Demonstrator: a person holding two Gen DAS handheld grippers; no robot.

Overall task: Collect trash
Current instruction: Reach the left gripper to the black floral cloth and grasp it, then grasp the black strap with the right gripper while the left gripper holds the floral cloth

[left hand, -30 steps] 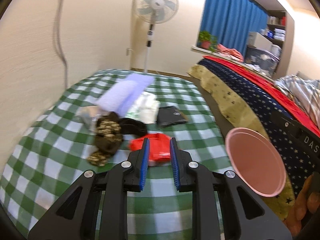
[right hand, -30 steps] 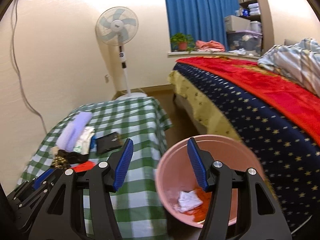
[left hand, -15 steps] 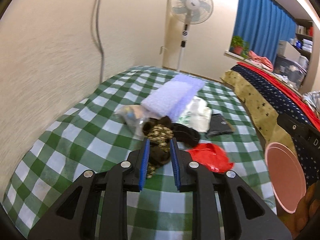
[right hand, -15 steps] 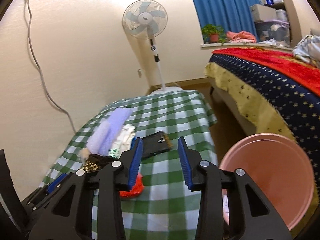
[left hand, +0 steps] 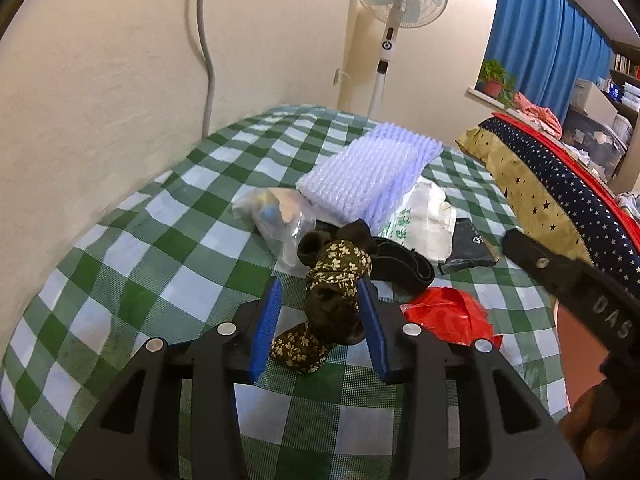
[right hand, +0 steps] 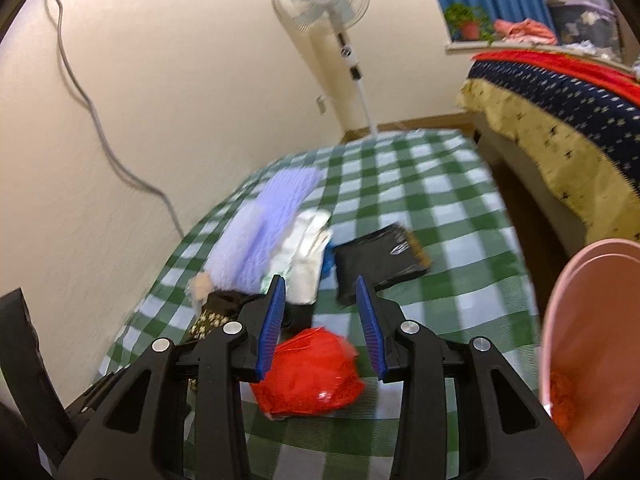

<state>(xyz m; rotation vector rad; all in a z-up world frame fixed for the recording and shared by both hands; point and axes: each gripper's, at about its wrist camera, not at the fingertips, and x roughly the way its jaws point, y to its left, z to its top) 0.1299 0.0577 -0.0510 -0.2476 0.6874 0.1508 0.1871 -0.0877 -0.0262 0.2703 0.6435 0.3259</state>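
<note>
On the green-checked table, the left gripper is hanging spread around a soft, light floral cloth, probably best pinched mid-bundle, while the right gripper is spreading over crinkly red plastic beside it.

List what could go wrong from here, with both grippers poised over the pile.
1. The left hand-held gripper, open around the floral brown cloth, may also drag the black band lying against it.
2. The right hand-held gripper, open over the red wrapper, could squeeze it out sideways.
3. The pink bucket stands off the table edge; a drop could miss it.
</note>
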